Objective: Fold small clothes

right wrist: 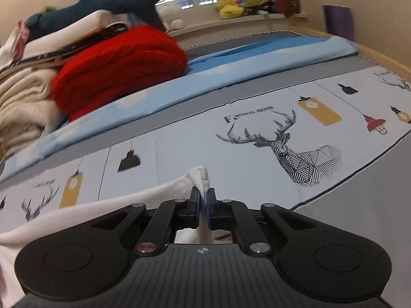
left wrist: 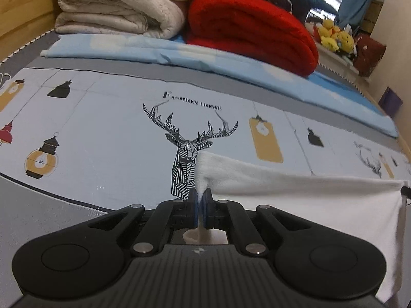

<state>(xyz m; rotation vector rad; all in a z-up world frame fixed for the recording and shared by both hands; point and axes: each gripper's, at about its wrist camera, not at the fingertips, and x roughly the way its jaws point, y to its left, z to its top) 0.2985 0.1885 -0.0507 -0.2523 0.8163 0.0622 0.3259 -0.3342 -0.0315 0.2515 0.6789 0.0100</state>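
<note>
Left gripper (left wrist: 200, 195) is pinched tight on one corner of the white cloth (left wrist: 295, 195), right gripper (right wrist: 203, 194) clamped on another. The cloth's top edge stretches sideways between them, running off to the frame's right in the left view, hanging above the deer-print bedsheet (left wrist: 115, 128).

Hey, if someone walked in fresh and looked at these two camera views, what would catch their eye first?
Probably the white cloth, stretched between the left gripper and the right gripper, each shut on a corner just above the bed. Next, the bright red blanket folded at the back of the bed beside a pile of cream blankets. Then the black deer head print on the pale sheet underneath.
</note>
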